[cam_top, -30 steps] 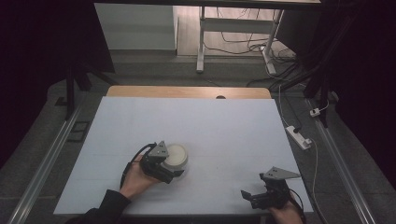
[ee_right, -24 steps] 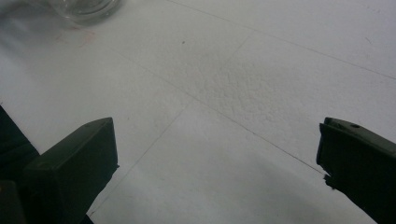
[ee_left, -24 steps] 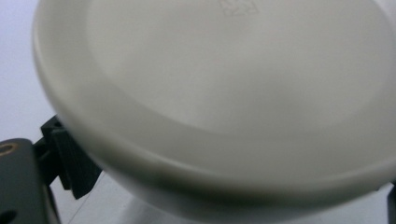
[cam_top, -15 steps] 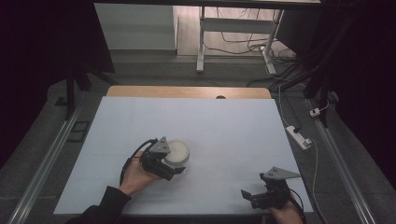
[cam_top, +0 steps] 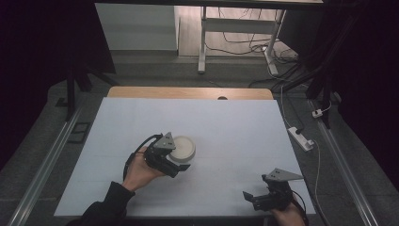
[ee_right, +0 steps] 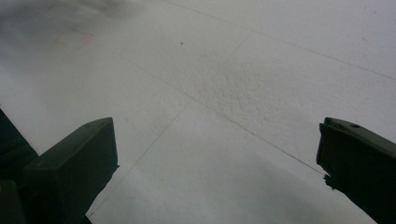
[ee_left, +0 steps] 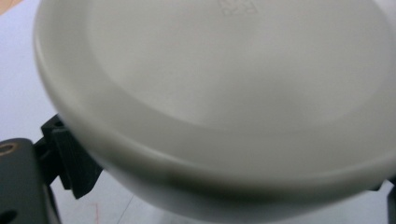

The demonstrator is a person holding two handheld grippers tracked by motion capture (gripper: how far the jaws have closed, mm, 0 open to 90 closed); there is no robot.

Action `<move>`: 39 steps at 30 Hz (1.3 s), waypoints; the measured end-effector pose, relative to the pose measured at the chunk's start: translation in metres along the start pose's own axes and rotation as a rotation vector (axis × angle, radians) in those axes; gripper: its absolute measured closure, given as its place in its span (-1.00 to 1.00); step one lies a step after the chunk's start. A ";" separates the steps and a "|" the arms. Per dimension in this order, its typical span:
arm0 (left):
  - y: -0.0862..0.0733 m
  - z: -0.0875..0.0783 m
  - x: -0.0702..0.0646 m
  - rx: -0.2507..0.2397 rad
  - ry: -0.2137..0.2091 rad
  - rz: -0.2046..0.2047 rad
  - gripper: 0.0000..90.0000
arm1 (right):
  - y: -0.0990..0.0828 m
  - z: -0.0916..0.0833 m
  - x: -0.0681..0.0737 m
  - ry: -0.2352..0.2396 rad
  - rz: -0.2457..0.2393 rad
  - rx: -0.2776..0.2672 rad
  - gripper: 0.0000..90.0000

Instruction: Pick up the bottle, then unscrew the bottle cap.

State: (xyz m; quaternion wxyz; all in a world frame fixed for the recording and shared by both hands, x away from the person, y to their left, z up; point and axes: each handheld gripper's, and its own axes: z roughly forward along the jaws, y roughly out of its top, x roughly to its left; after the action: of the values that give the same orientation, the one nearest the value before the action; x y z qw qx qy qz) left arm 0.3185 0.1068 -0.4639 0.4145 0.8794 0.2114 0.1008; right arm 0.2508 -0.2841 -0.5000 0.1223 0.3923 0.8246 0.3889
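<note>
A white round container (cam_top: 184, 147) is at the table's middle left, a little above the white sheet or resting on it; I cannot tell which. My left gripper (cam_top: 175, 160) is shut on it, one jaw on either side. In the left gripper view the container (ee_left: 224, 93) looms very close with an embossed mark near the top, and a black finger (ee_left: 70, 163) presses its left side. My right gripper (cam_top: 256, 197) is near the front right edge and stands open. In the right gripper view its jaws (ee_right: 217, 158) are wide apart over bare white sheet.
The white sheet (cam_top: 226, 122) covers the table, with a wooden strip (cam_top: 188, 92) showing at the far edge. A power strip (cam_top: 301, 138) and cables lie on the floor to the right. Metal rails (cam_top: 47, 165) run along both sides.
The left gripper and the white container have shifted slightly away from the person. The right gripper has stayed where it was.
</note>
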 end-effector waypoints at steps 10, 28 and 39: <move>0.015 -0.003 -0.006 -0.011 -0.031 0.013 -0.83 | 0.000 0.000 0.000 -0.001 -0.001 0.001 -1.00; 0.016 0.006 -0.013 0.017 -0.075 0.000 -0.83 | 0.000 0.000 0.002 -0.008 -0.014 -0.005 -1.00; 0.014 0.006 -0.015 0.016 -0.071 -0.002 -0.83 | 0.000 -0.002 0.001 -0.006 -0.012 -0.023 -1.00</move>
State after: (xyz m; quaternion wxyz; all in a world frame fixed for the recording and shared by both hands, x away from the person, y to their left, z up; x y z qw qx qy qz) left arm 0.3111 0.0877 -0.4571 0.4147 0.8855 0.1983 0.0676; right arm 0.2490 -0.2839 -0.4980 0.1314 0.3872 0.8220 0.3965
